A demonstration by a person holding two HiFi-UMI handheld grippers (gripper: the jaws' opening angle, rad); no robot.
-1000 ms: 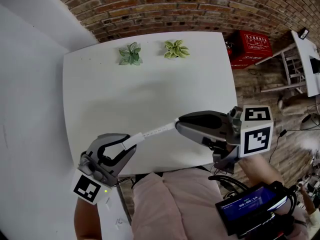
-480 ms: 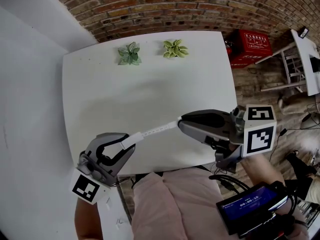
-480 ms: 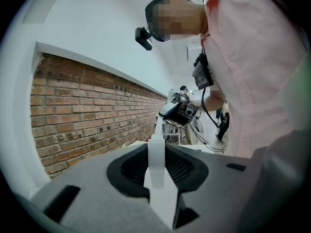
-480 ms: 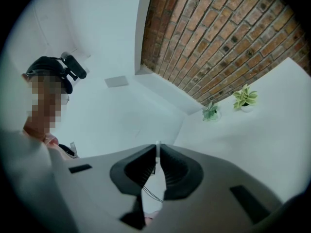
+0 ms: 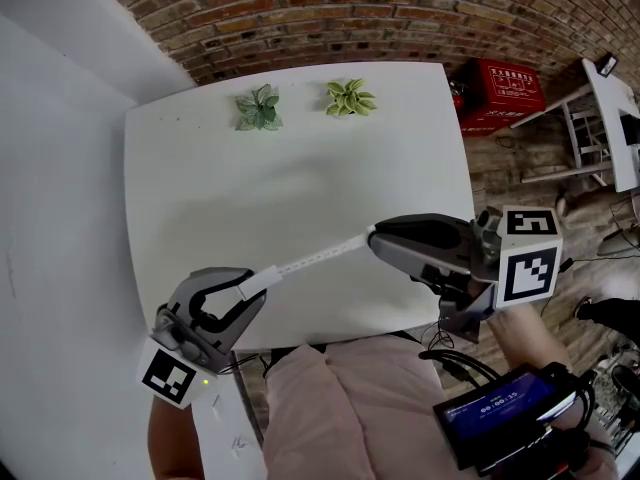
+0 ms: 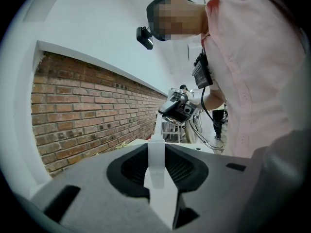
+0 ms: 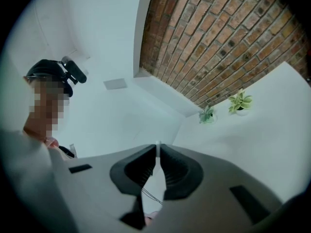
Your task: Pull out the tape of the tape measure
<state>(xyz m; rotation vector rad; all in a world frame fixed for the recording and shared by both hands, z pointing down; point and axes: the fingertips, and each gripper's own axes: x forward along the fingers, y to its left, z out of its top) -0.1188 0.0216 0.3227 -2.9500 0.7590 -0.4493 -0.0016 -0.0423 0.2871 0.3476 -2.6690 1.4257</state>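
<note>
Stretching a white tape [image 5: 318, 257] over the near part of a white table [image 5: 220, 188], a person in a pale pink shirt [image 5: 340, 408] works a two-jaw gripper in each hand. The left gripper [image 5: 255, 286], low at the near left corner of the table, is clamped on the white body of the tape measure [image 5: 262, 281], which fills the gap between its dark pads. The right gripper [image 5: 372, 236], further right, pinches the tape's free end – its jaws are drawn almost together on the thin strip. Between the two the tape runs in a straight line, marked along its length, slanting from near left to far right. At the table's far edge stand two small potted plants – one green [image 5: 258, 108], one yellow-green [image 5: 350, 98] – before a brick wall [image 5: 350, 8]. A red crate [image 5: 505, 90] sits on the floor to the right.
</note>
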